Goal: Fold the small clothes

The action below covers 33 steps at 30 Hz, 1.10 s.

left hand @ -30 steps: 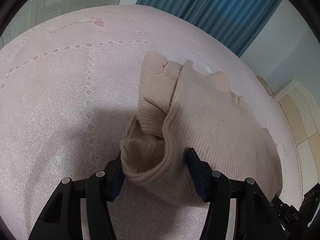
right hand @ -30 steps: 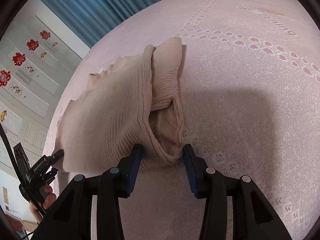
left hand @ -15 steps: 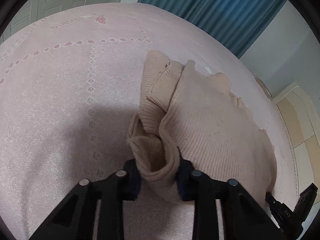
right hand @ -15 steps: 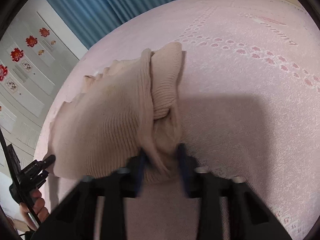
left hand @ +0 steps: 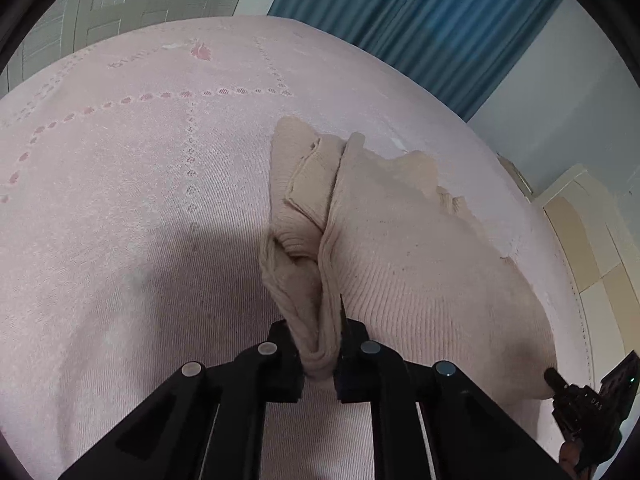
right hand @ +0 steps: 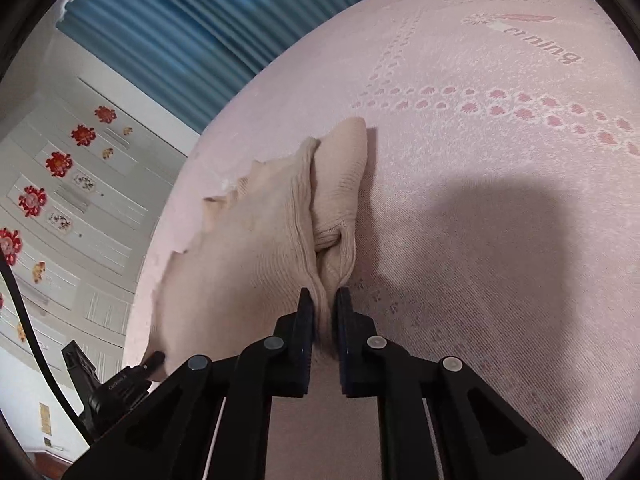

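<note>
A pale pink woven bedspread with rows of small red motifs (left hand: 120, 208) fills both views. On it lies a beige ribbed knit garment (left hand: 420, 256), centre to lower right in the left wrist view, centre left in the right. The left gripper (left hand: 320, 354) pinches one bunched corner at lower centre; the right gripper (right hand: 322, 320) is clamped on the opposite corner.

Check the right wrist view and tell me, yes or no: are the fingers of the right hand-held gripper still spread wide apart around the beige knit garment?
No, the right hand-held gripper has pinched shut on a fold of the beige knit garment.
</note>
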Each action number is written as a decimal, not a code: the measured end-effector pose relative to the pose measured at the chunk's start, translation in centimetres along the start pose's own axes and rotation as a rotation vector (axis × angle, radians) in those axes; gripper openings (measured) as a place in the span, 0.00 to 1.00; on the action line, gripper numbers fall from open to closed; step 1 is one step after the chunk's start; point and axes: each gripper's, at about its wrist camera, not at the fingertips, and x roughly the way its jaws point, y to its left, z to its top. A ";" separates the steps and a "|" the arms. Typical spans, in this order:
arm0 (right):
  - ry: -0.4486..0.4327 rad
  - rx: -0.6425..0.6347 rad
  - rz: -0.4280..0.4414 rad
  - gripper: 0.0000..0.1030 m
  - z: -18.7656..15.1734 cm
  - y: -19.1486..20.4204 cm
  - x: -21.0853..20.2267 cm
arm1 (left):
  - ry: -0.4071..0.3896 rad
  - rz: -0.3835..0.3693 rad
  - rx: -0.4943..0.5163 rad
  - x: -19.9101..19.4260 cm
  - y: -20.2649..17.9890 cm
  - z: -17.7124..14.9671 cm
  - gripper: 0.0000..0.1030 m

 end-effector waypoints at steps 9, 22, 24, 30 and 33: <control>0.008 -0.089 -0.036 0.10 -4.0 -0.3 -6.4 | 0.006 0.025 0.077 -5.0 -0.9 -5.8 0.10; 0.027 -0.144 -0.093 0.10 -11.8 -2.2 -14.2 | 0.031 0.067 0.156 -11.0 -1.3 -13.0 0.11; 0.034 -0.157 -0.105 0.10 -12.4 -2.3 -14.3 | 0.032 0.079 0.166 -11.3 -1.4 -13.5 0.12; 0.020 -0.172 -0.106 0.15 -13.5 -2.3 -15.5 | 0.074 0.138 0.169 -11.7 -1.4 -13.9 0.19; -0.011 -0.210 -0.133 0.20 -13.9 -1.9 -16.4 | 0.083 0.137 0.168 -12.2 -1.3 -13.8 0.19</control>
